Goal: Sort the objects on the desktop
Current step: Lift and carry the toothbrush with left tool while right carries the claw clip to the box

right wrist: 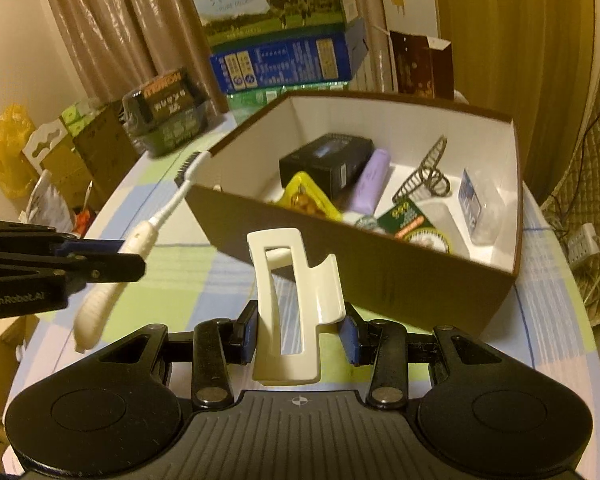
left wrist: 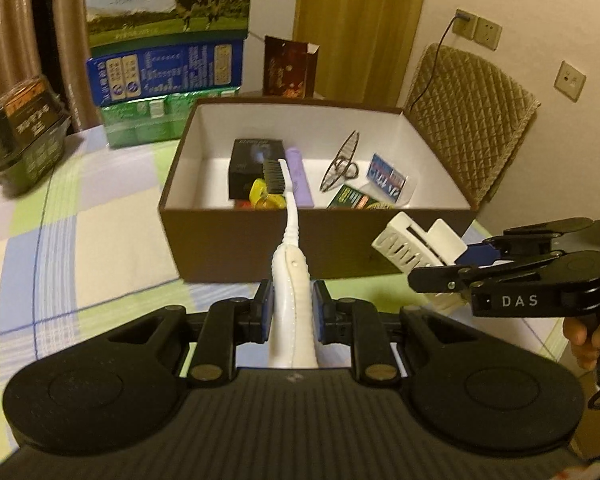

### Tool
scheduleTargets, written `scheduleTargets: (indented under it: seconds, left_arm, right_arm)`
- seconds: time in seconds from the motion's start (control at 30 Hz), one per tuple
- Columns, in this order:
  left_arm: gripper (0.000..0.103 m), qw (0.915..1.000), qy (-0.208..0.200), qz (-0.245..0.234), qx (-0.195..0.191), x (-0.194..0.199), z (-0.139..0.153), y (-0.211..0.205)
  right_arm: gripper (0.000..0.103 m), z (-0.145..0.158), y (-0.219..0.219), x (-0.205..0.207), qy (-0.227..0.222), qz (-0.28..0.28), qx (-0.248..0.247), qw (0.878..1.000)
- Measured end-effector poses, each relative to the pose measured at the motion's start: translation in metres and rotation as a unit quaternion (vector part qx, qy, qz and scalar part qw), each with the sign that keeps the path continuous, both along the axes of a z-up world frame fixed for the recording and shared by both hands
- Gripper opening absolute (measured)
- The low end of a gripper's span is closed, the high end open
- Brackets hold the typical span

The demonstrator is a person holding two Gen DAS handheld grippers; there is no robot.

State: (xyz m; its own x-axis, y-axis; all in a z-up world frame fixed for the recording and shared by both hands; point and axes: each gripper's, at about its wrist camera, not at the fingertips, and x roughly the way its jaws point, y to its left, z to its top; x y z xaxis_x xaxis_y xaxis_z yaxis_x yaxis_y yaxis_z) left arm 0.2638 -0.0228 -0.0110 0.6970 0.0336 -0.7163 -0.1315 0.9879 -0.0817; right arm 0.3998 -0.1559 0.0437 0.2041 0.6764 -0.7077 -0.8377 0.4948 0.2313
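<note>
Two tongs aloft, left tongs (left wrist: 291, 312) pinching toothbrush (left wrist: 290, 264), right tongs (right wrist: 298, 330) pinching hair clip (right wrist: 290, 308)

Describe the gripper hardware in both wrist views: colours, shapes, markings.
Both are matte black. The left gripper and the right gripper each have blue pads on short fingers, driven by linkage arms with brass-coloured pivot pins, between two round housings and a ribbed grey centre plate. From the side, the right one reads "DAS", the left one "GenRobot.AI". No cables or sleeves visible.
</note>
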Motion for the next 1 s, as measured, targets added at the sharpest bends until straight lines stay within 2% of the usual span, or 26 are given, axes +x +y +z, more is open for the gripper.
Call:
scheduleTargets:
  seconds: [0.27,0.63,0.83,1.0]
  left_arm:
    - [0.016,0.9996,-0.015,-0.020,-0.013,0.027,0.004,0.006]
    - [0.016,0.9984,-0.029,-0.040,-0.028,0.082,0.011,0.012]
    - [0.016,0.9979,-0.028,-0.046,-0.036,0.125,0.010,0.015]
    - [0.016,0.9979,-0.011,-0.047,-0.043,0.161,-0.001,0.019]
  right_arm:
    - [0.038,0.012,0.007,0.018,-0.001,-0.019,0.010,1.000]
    - [0.038,0.034,0.016,0.071,0.006,-0.067,0.039,0.997]
    - [0.038,0.035,0.032,0.110,0.009,-0.097,0.034,0.995]
    - [0.038,0.023,0.046,0.138,0.017,-0.118,0.014,0.993]
